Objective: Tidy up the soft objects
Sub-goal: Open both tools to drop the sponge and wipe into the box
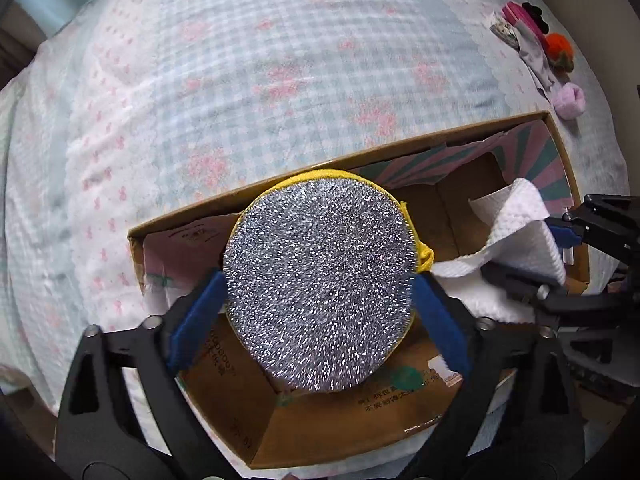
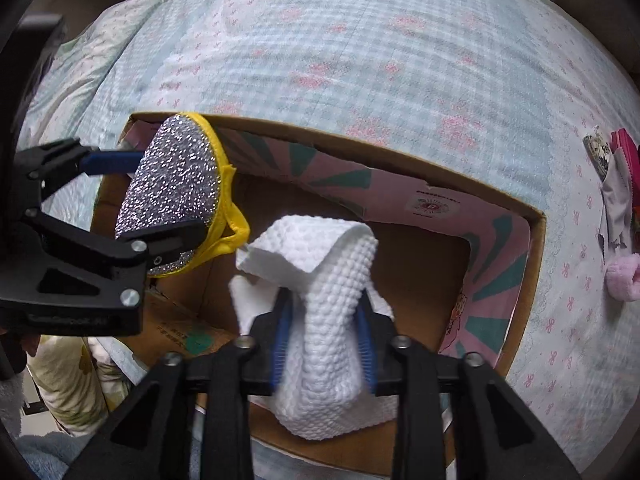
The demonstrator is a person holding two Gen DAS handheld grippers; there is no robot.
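Observation:
My left gripper (image 1: 318, 292) is shut on a round silver scouring pad (image 1: 318, 280) with a yellow rim and holds it above the open cardboard box (image 1: 240, 200). The pad also shows in the right wrist view (image 2: 176, 188), over the box's left end. My right gripper (image 2: 324, 328) is shut on a folded white textured cloth (image 2: 332, 300) and holds it over the box (image 2: 536, 240). The cloth shows at the right in the left wrist view (image 1: 516, 236), with the right gripper (image 1: 532, 256) on it.
The box lies on a bed with a blue checked cover with pink flowers (image 1: 280, 60). A small pile of soft items lies at the bed's right: a pink roll (image 2: 624, 276), a grey cloth (image 1: 536, 56), an orange piece (image 1: 560, 46) and a pink item (image 2: 626, 148).

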